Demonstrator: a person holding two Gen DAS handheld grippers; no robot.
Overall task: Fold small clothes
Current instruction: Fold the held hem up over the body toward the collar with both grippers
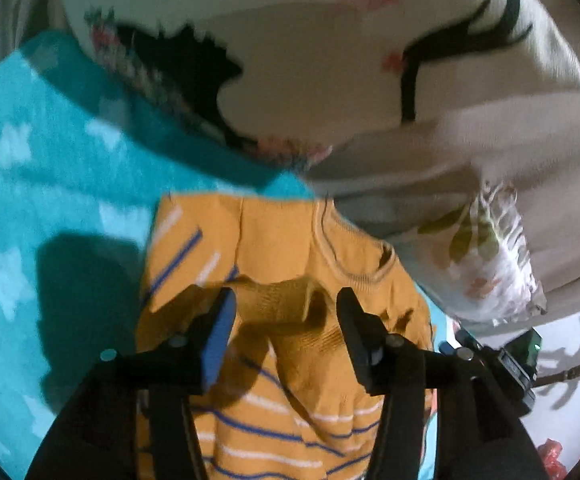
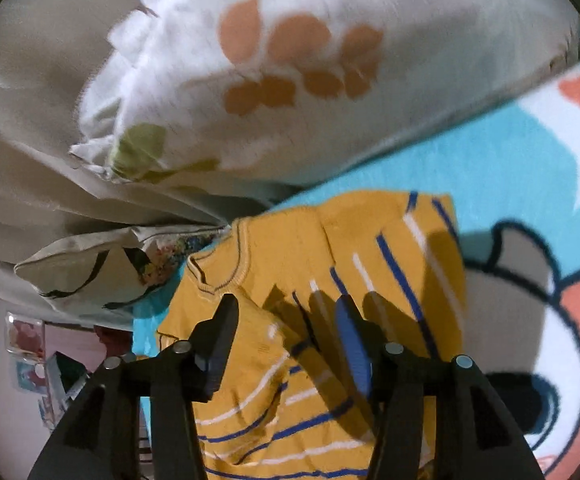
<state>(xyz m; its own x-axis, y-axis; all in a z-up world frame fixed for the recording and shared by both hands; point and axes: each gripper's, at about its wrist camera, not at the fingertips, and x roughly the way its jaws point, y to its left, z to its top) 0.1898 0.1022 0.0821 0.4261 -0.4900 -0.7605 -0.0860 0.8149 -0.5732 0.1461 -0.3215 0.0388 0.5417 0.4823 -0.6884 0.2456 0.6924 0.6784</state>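
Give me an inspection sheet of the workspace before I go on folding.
Surface: teal fleece blanket with pale stars.
Job's things: small mustard knit sweater with blue and white stripes, lying on the blanket, sleeves folded in.
Clutter: cream pillow with black print; white leaf-print pillow.
Grippers: left gripper open over the sweater; right gripper open, nothing pinched.
Cables: nothing seen.
Surroundings: beige sheet behind the pillows; blurred items beyond the blanket's edge.

No writing, label, brand or number can be read in either view. Both views are blurred throughout.
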